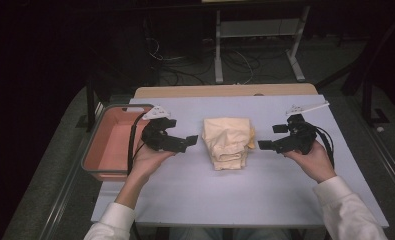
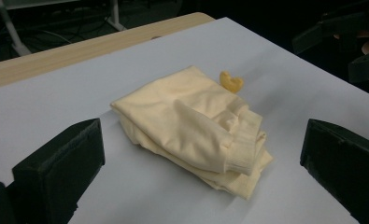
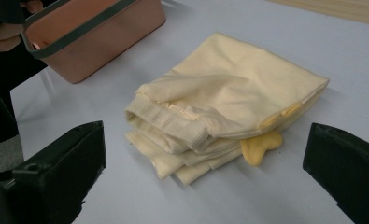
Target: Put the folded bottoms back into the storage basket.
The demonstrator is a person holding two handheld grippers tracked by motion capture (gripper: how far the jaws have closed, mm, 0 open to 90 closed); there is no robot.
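Folded pale-yellow garment (image 1: pixel 228 142), ribbed cuffs

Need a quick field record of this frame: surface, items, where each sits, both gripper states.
surface: pale sheet over table
garment: folded cream garment, ribbed cuffs toward the person, centre of table
small piece: darker yellow shaped bit sticking out from under the garment's right edge
bin: salmon bin at table's left edge; contents can't be made out
left gripper: open, left of garment, apart from it
right gripper: open, right of garment, apart from it
held: nothing
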